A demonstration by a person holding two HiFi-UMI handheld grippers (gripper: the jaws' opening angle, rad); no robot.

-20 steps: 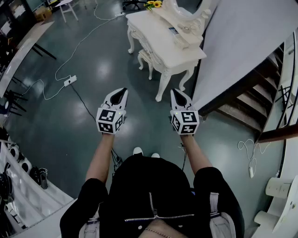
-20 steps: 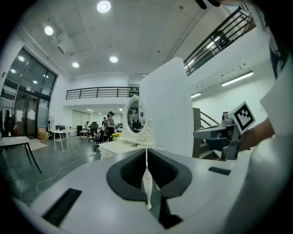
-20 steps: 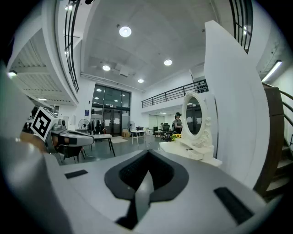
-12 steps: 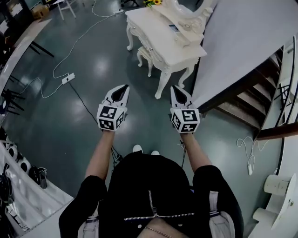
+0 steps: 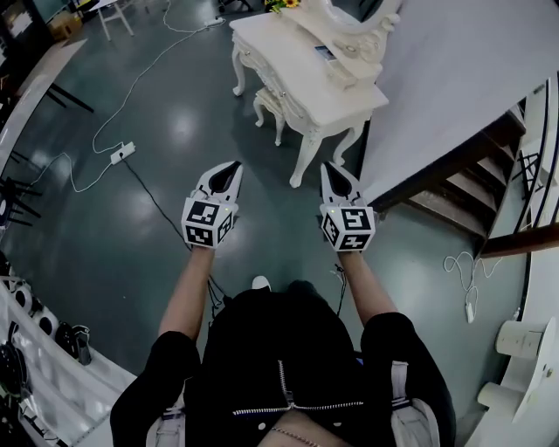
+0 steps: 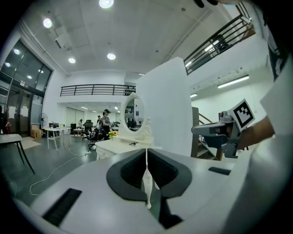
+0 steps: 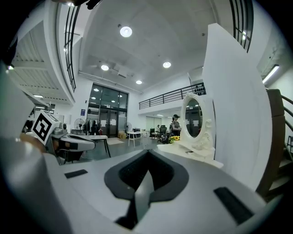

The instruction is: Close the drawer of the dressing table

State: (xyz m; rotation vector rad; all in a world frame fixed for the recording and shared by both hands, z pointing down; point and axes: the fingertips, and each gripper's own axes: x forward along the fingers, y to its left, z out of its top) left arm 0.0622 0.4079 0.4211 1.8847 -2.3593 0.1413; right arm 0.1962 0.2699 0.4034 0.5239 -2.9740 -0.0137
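The white dressing table (image 5: pixel 307 80) with its oval mirror (image 5: pixel 349 13) stands ahead of me against a white partition, well beyond both grippers. Its drawer front faces left, and I cannot tell how far the drawer stands out. My left gripper (image 5: pixel 229 168) and right gripper (image 5: pixel 330 169) are held out side by side above the floor, both shut and holding nothing. In the left gripper view the table (image 6: pixel 120 147) shows past the shut left gripper (image 6: pixel 146 151). In the right gripper view the mirror (image 7: pixel 193 119) and tabletop lie beyond the shut right gripper (image 7: pixel 147 154).
A white stool (image 5: pixel 269 106) is tucked under the table. A power strip (image 5: pixel 122 153) with cables lies on the dark floor at left. A staircase (image 5: pixel 467 196) rises at right behind the partition (image 5: pixel 454 79). Shelving (image 5: pixel 35 349) sits lower left. People (image 6: pixel 105 122) stand far off.
The view has shifted a little as the person steps; only one shoe shows now instead of two. Both grippers keep the same pose, shut and side by side.
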